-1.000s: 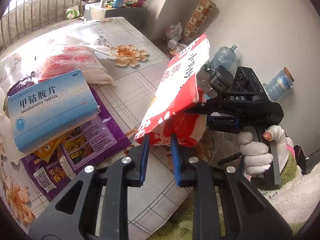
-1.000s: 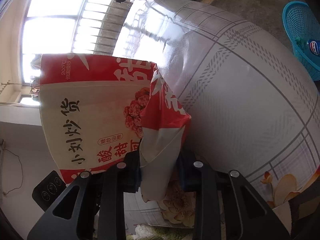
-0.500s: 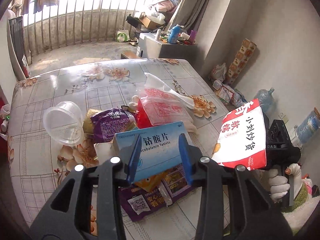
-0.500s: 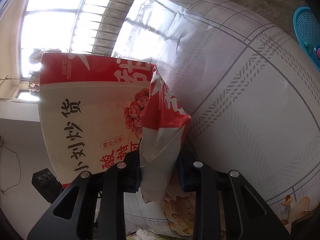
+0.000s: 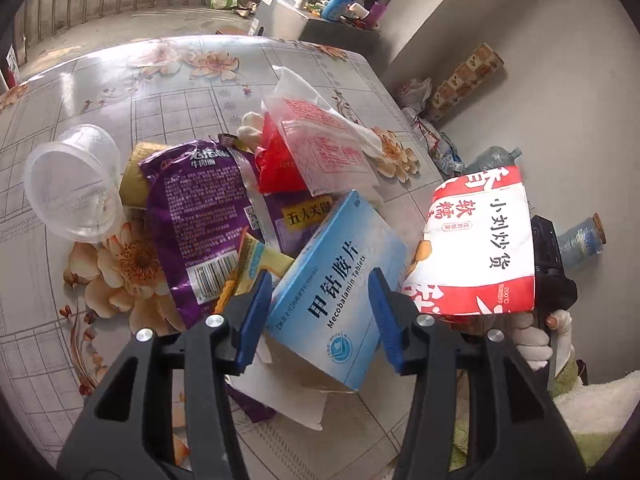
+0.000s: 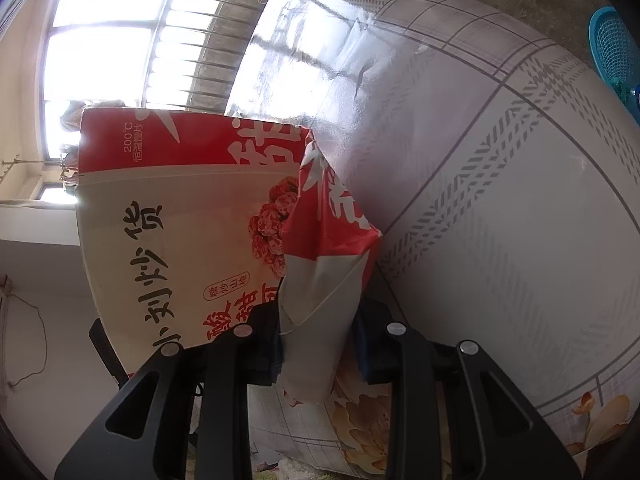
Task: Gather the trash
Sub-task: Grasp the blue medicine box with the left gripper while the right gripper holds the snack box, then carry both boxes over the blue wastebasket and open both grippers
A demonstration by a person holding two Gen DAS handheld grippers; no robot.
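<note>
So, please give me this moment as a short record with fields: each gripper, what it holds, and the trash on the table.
left gripper: open, jaws have just been opening, either side of the blue tablet box, pads not pressing
right gripper: shut on the red and white snack bag
trash pile: purple wrapper, clear plastic cup, clear bag with red print
surface: flowered tablecloth

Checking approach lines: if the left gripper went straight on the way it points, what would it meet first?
Most likely the blue tablet box, which lies between the open jaws of the left gripper on top of the trash pile; depth is unclear.
</note>
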